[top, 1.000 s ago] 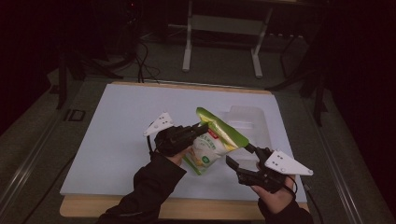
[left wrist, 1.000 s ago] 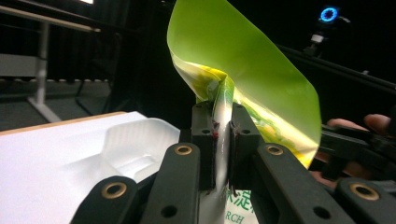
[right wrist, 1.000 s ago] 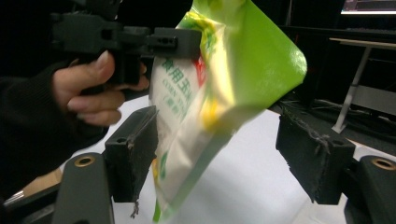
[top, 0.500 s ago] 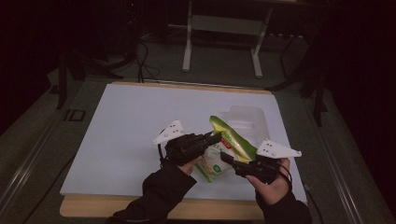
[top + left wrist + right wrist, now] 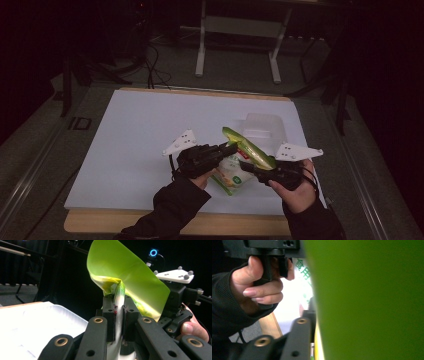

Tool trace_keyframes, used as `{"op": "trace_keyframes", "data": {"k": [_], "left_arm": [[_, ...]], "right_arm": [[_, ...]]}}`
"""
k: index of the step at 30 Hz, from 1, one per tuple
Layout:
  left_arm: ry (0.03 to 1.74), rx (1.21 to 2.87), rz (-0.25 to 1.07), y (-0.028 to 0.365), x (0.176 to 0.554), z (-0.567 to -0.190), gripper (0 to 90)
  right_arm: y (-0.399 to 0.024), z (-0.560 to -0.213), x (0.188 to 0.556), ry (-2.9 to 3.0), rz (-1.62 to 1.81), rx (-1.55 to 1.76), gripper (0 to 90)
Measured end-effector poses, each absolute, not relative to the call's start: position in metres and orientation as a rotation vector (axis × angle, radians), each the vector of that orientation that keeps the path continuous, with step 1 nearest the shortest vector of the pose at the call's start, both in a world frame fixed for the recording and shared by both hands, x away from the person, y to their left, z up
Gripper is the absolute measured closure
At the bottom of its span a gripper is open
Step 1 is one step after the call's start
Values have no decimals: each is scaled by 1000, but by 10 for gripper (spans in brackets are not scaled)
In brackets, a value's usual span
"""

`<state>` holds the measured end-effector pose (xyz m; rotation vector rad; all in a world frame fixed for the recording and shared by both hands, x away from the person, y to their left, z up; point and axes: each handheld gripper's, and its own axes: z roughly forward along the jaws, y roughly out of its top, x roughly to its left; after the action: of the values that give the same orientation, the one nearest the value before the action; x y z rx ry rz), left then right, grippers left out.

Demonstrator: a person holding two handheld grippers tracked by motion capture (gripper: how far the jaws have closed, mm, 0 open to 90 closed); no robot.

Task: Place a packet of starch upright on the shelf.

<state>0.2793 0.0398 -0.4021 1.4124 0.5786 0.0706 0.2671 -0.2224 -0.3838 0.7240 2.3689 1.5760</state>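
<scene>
A green and white snack bag [image 5: 231, 176] hangs above the table between both grippers. Its green top flap [image 5: 248, 148] is folded over. My left gripper [image 5: 231, 148] comes from the left and is shut on the bag's top edge; in the left gripper view the pads [image 5: 109, 312] pinch the white film under the green flap [image 5: 130, 272]. My right gripper [image 5: 254, 168] reaches in from the right. Its jaws have just been closing with the flap between them and now grip it. In the right gripper view the green bag [image 5: 367, 300] hides one jaw.
A white sheet [image 5: 145, 135] covers the table, with its wooden front edge [image 5: 200, 225] below. A clear plastic container [image 5: 263, 125] stands on the sheet just behind the bag. Metal stand legs [image 5: 237, 50] and cables lie on the floor beyond the table.
The left gripper carried the bag to the right. The right gripper rose and moved left to the green flap, and its jaws closed on it.
</scene>
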Motion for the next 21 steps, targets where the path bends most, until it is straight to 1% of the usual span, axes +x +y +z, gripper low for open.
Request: {"op": "trace_keyframes", "data": {"k": [3,6,8,9,12,14,16,17,18,21], "left_arm": [[570,1422,67,40,280,-400,844],[549,1430,51,42,283,-399,839],[523,1437,37,45,285,-397,819],[504,1441,33,47,286,-396,776],[469,1461,61,51,286,-391,545],[453,1484,69,54,286,-390,415],[461,1499,92,57,286,-391,304],[477,1507,94,59,287,-393,215],[513,1525,102,62,287,-395,149],[572,1549,100,70,289,-403,91]], "right_arm": [[-223,-380,267,2379,1579,714,829],[-224,-371,268,2421,1530,700,830],[-224,-366,270,2438,1506,670,831],[-226,-363,272,2448,1494,654,832],[-232,-355,280,2468,1482,638,833],[-239,-349,286,2453,1486,628,833],[-245,-341,290,2434,1471,595,833],[-248,-337,292,2423,1464,587,833],[-251,-333,294,2417,1458,578,833],[-264,-322,304,2399,1466,579,833]]}}
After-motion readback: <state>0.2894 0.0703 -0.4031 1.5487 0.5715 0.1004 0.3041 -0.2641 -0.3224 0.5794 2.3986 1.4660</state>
